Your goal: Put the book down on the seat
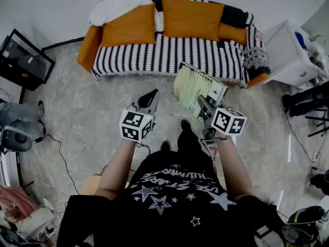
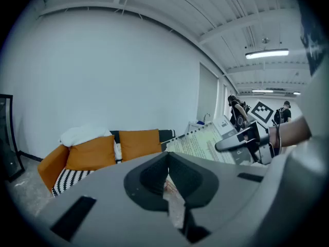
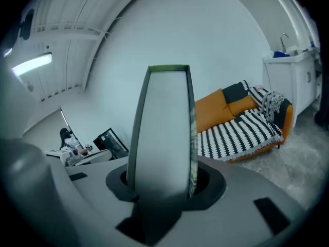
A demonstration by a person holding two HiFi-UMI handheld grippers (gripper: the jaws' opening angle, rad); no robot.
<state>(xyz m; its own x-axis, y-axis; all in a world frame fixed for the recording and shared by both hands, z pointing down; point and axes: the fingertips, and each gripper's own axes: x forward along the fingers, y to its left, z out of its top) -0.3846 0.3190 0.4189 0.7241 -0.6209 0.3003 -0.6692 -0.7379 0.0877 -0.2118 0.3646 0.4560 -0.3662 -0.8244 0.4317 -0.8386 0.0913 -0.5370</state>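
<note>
Book: held tilted in the air, clamped at its lower edge by the right tool. It hangs over the floor, just short of the front edge of the striped sofa seat. Page print is too small to read. Left tool: jaws together, holding nothing. Orange cushions line the seat's back edge. A white cabinet stands beside the sofa's right end.
</note>
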